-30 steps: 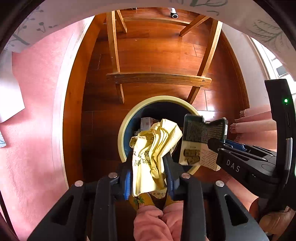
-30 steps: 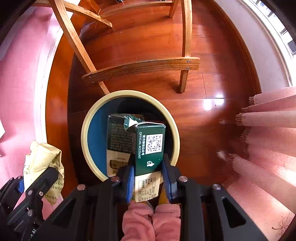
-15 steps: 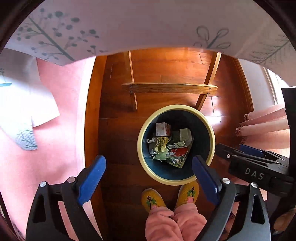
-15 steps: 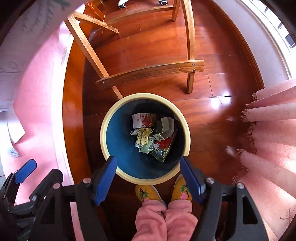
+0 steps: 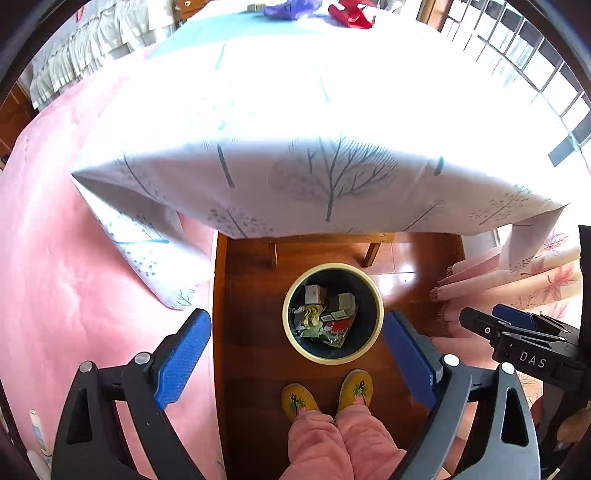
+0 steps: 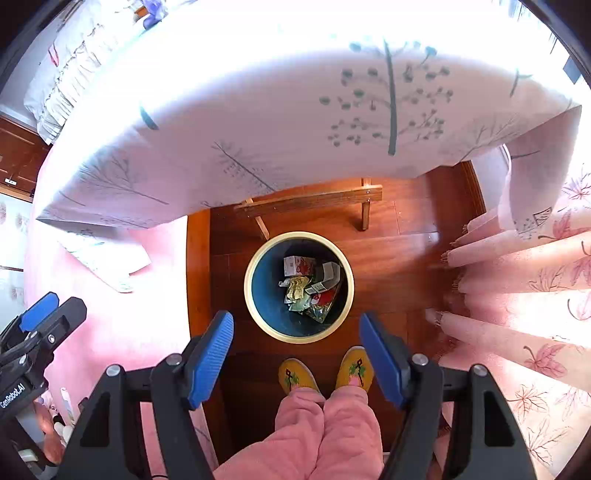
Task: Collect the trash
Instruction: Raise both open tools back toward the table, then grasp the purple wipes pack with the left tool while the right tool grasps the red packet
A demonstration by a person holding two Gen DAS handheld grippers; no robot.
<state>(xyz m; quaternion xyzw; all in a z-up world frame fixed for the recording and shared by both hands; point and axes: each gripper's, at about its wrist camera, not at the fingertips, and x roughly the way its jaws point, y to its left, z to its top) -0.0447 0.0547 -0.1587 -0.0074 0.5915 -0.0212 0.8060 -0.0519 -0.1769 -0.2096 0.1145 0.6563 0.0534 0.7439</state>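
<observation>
A round bin point(image 5: 332, 360) with a cream rim and dark blue inside stands on the wooden floor below both grippers. Crumpled trash point(image 5: 325, 317) lies in it: a yellow wrapper, small cartons and a red packet. My left gripper point(image 5: 296, 325) hangs high above the bin, open, with nothing between its blue pads point(image 5: 183, 354). In the right wrist view, the bin point(image 6: 299, 338) and the trash point(image 6: 310, 291) show again. My right gripper point(image 6: 295, 319) is open and empty too.
A table under a white tree-patterned cloth point(image 5: 295, 147) stands beyond the bin, with a red thing point(image 5: 351, 14) and a purple thing point(image 5: 291, 7) at its far end. The person's yellow slippers point(image 5: 325, 395) stand beside the bin. Pink carpet point(image 5: 74, 277) lies left, pink curtain point(image 6: 517, 277) right.
Both grippers opened: the yellow wrapper and the green carton dropped into the bin. Both hands then rose well above it, bringing the tabletop into view.
</observation>
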